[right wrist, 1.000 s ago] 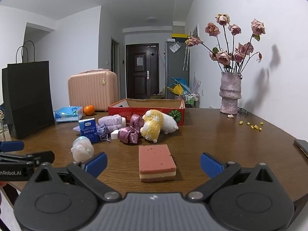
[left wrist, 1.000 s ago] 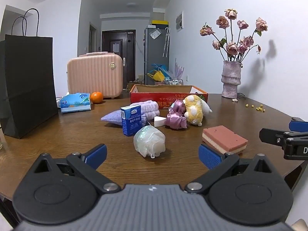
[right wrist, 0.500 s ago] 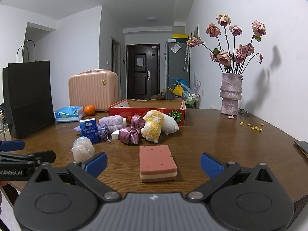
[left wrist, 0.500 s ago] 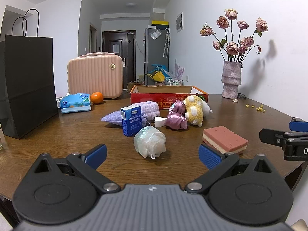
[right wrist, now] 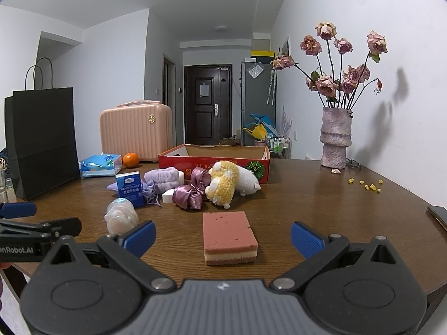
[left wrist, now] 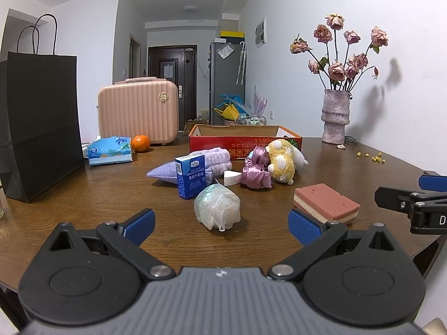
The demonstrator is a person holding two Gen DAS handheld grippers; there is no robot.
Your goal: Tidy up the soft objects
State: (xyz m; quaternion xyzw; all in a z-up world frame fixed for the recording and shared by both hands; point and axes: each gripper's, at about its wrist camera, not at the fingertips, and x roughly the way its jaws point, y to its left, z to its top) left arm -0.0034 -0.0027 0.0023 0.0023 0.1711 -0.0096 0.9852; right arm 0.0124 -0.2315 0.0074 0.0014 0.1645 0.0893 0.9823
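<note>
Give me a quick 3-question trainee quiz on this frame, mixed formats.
1. True or false: the left gripper is shut on the bath puff.
2. Which item lies nearest in front of the right gripper? A) orange B) sponge C) tissue pack
3. Fill in: the yellow plush toy lies just in front of the red ____.

Key:
1. False; both grippers are open and hold nothing.
2. B, the pink sponge.
3. Box.
</note>
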